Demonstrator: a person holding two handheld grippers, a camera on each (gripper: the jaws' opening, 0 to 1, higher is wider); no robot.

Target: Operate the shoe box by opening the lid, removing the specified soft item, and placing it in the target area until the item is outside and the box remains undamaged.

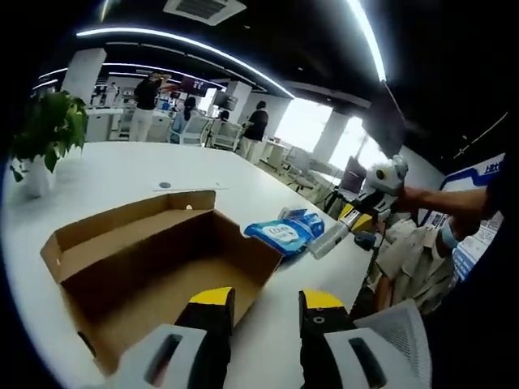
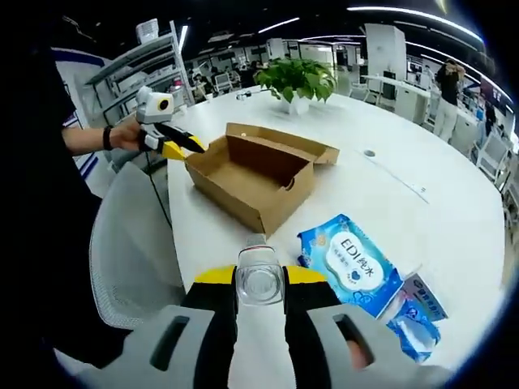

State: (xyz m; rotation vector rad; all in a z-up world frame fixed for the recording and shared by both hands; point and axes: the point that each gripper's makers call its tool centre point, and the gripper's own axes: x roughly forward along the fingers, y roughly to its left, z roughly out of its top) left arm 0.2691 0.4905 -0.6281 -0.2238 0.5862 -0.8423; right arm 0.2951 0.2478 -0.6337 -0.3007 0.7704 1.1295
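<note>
On the table, the box (image 2: 253, 180) lies open and looks empty, wipes (image 2: 349, 263) already outside. Right gripper (image 2: 259, 279) is clamped on a bottle (image 2: 259, 279); left gripper (image 1: 263, 301) is apart, holding nothing. Only setting the bottle down seems left.

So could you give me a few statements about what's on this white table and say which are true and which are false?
1. The cardboard box is open and looks empty inside. True.
2. The right gripper is empty. False: its jaws are shut on a clear bottle.
3. A blue wipes pack lies on the table beside the box. True.
4. The potted plant stands inside the box. False: it stands on the table beyond the box.
5. The left gripper grips the box wall. False: its jaws are apart with nothing between them.
</note>
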